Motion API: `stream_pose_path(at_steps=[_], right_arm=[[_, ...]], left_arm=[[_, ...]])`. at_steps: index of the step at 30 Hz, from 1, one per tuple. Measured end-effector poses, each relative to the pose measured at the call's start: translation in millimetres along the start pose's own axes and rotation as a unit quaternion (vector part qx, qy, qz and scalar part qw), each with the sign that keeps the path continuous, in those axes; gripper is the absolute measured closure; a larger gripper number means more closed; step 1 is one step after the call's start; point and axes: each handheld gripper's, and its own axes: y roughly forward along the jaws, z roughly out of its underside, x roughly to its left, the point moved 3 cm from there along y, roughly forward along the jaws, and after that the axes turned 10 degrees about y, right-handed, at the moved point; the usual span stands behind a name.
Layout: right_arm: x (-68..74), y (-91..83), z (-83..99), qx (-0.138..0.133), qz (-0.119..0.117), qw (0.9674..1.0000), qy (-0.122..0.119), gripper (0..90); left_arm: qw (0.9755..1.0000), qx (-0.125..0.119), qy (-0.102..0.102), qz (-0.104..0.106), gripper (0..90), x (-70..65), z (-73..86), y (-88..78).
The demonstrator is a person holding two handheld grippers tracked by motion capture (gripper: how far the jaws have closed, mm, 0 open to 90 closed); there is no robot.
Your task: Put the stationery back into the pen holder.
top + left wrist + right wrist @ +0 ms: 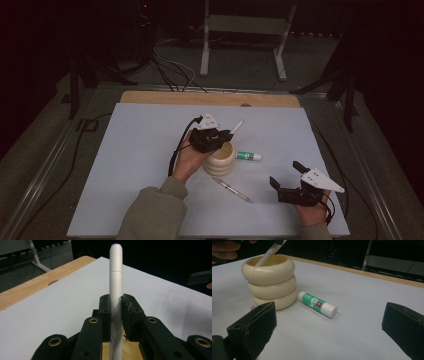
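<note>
A cream ribbed holder (221, 158) (270, 280), shaped like three stacked rings, stands mid-table. My left gripper (223, 136) (116, 312) hovers over its mouth, shut on a white marker (236, 127) (116, 290). The marker's lower end (268, 255) reaches down into the holder. A green-and-white glue stick (248, 156) (317, 304) lies just right of the holder. A clear pen (232, 189) lies in front of the holder. My right gripper (286, 175) (329, 332) rests near the front right of the table, jaws wide open with nothing between them.
A white board (140, 150) covers the wooden table (165, 96). Cables (175, 70) run over the floor behind it, where a white metal frame (245, 35) stands. Dark stands flank the table on both sides.
</note>
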Motion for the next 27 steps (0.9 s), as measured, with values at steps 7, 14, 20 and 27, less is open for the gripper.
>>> stream_pose_path(at_steps=[7,14,20,27], right_arm=[[0.0,-0.1,0.0,0.000,0.000,1.0000,0.000,0.2],[0.0,0.2,0.2,0.001,0.000,1.0000,0.000,0.2],[-0.1,0.0,0.0,0.000,0.001,1.0000,0.000,0.2],[-0.1,-0.1,0.0,0.000,0.001,1.0000,0.000,0.2]], left_arm=[[1.0000,0.000,0.001,-0.001,79.0,-0.6,2.9,-0.5],[1.0000,-0.002,0.000,0.000,78.9,-0.8,5.2,-0.2],[1.0000,-0.001,0.000,0.001,78.9,-1.5,7.6,1.7],[1.0000,0.003,-0.003,0.001,78.9,-0.9,11.7,3.9]])
